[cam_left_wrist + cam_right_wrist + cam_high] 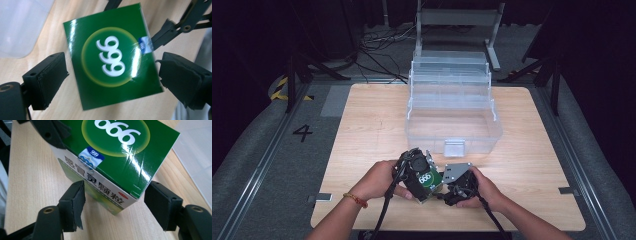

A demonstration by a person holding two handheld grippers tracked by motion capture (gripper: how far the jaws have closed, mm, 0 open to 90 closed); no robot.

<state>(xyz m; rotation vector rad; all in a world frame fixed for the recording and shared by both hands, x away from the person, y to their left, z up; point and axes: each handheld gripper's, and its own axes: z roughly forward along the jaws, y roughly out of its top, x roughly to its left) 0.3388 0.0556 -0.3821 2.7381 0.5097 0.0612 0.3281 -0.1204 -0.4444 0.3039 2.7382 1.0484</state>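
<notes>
While we are looking down from the high view, we are seeing the left gripper point(416, 172) at the left of the pair, sitting over the green box point(430, 181) near the front edge of the wooden table point(367, 130), with the person's left hand point(379, 181) wrapped around it. In the left gripper view, we are looking straight onto the green top face of that box point(112, 65), which is lying between the two black jaws; the jaws are standing open, each with a clear sliver of table showing between pad and box, so they are gripping nothing. Moving right, we are finding the right gripper point(457, 187) just beside the box, held in the person's right hand point(484, 192). In the right gripper view, the box point(117, 160) is standing on the table ahead of the jaws, its white side panel with printed characters facing us and one lower corner reaching in between the pads. Those jaws are standing wide as well; the left pad is sitting very near the white panel, though we cannot tell whether it is touching, and the right pad is standing clear of the green corner. Farther back on the table, beyond both grippers, the clear plastic case point(452, 112) is standing with its lid raised.
</notes>
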